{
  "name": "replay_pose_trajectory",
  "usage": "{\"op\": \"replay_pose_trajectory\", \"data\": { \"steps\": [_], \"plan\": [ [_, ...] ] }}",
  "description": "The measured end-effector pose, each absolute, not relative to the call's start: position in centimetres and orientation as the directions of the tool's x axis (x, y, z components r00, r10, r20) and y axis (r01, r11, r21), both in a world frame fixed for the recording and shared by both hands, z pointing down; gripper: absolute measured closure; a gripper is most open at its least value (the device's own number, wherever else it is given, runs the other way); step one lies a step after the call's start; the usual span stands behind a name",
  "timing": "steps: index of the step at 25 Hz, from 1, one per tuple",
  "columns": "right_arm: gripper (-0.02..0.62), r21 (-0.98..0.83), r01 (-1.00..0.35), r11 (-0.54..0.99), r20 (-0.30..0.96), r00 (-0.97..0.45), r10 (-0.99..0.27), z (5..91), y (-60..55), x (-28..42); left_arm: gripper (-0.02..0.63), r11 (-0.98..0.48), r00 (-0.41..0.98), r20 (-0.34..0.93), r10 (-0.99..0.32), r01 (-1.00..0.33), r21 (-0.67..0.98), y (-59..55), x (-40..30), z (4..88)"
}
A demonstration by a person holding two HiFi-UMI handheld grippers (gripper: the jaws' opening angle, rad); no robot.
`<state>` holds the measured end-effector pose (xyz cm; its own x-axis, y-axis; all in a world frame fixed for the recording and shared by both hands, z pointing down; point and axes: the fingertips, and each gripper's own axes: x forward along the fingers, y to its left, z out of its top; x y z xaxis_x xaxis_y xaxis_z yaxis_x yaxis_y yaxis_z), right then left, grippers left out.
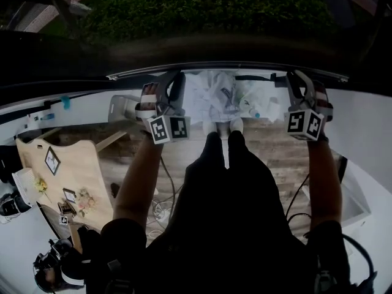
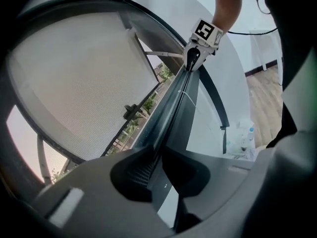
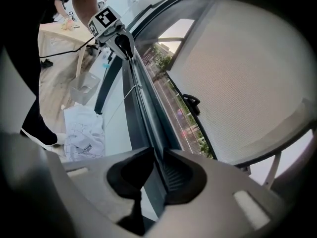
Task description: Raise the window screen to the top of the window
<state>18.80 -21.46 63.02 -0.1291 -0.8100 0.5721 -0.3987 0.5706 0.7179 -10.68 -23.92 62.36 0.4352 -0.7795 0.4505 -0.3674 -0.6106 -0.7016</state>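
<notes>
The window screen's dark bottom bar [image 1: 226, 71] runs across the window at arm's height in front of me. My left gripper [image 1: 164, 84] is shut on it at the left and my right gripper [image 1: 300, 79] is shut on it at the right. In the left gripper view the bar [image 2: 171, 108] runs from the jaws of the left gripper [image 2: 157, 155] up to the right gripper [image 2: 193, 58], with the grey mesh [image 2: 74, 83] to its left. In the right gripper view the bar [image 3: 143, 108] leads from the right gripper [image 3: 159, 157] to the left gripper [image 3: 121, 43]; the mesh [image 3: 237, 78] lies on the right.
A green hedge [image 1: 202, 8] shows through the glass. Below me are a wooden floor, a light wooden table [image 1: 67, 170] with small items, white printed sheets [image 3: 84, 133], water bottles [image 2: 245, 138] and cables [image 1: 165, 210]. White wall panels flank the window.
</notes>
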Motion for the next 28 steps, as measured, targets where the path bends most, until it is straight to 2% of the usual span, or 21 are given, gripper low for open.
{"op": "replay_pose_trajectory", "data": {
  "steps": [5, 10, 20, 28],
  "plan": [
    [0.531, 0.714, -0.404, 0.572, 0.573, -0.131, -0.809, 63.1, -21.8, 18.6, 0.554, -0.593, 0.411, 0.443, -0.797, -0.388, -0.706, -24.7, -11.3, 62.4],
    [0.531, 0.712, -0.408, 0.571, 0.571, -0.136, -0.809, 63.2, -21.7, 18.6, 0.554, -0.609, 0.393, 0.488, -0.779, -0.291, -0.738, -24.9, -11.2, 63.0],
    [0.534, 0.740, -0.354, 0.572, 0.574, -0.111, -0.811, 63.7, -21.6, 18.8, 0.545, -0.607, 0.371, 0.510, -0.776, -0.218, -0.765, -24.7, -10.9, 63.5],
    [0.548, 0.736, -0.359, 0.574, 0.580, -0.105, -0.808, 63.5, -22.3, 18.2, 0.539, -0.612, 0.329, 0.531, -0.781, -0.230, -0.757, -25.4, -11.3, 63.7]
  ]
}}
